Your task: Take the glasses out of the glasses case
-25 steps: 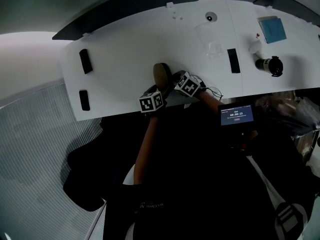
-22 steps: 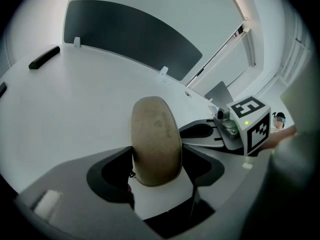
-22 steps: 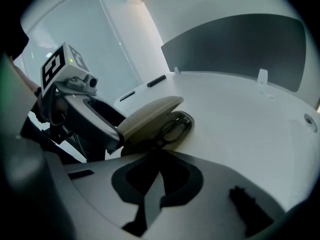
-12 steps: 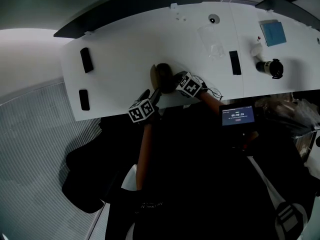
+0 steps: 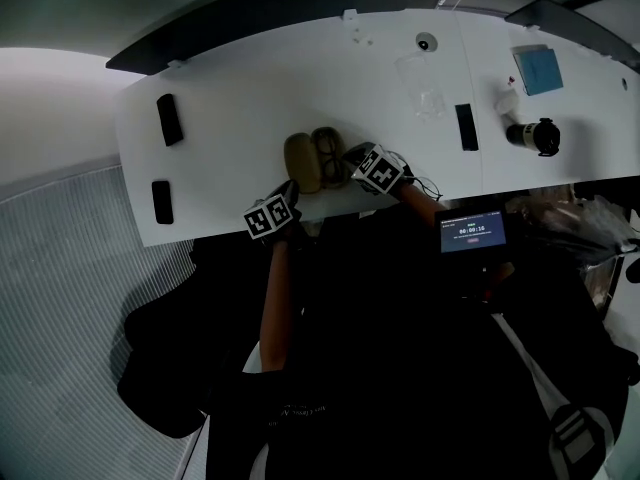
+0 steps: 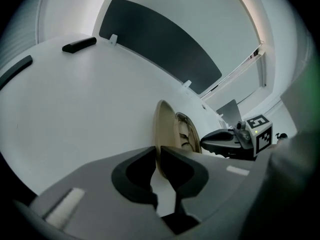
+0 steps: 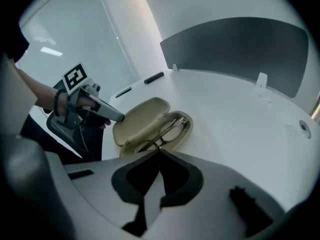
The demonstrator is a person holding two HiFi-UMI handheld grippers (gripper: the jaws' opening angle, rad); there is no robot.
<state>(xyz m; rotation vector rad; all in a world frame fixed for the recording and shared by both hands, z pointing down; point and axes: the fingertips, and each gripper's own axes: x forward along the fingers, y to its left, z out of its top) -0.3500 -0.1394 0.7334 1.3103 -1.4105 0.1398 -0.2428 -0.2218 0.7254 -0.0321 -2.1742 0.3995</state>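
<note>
Near the front edge of the white table (image 5: 230,118), the glasses case (image 5: 314,161) lies open, lid flat at 9 o'clock of its base, glasses (image 5: 329,155) in the base. Left gripper (image 5: 291,190), at 7 o'clock: jaws have just been closing to a narrow slit, lid rim at the tips, pinch unresolved. Right gripper (image 5: 352,155), at 3 o'clock: jaws fully together, tips at base rim.

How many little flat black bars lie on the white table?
3. Two at the left end, a far bar and a near bar; the third bar is right of the glasses case.
</note>
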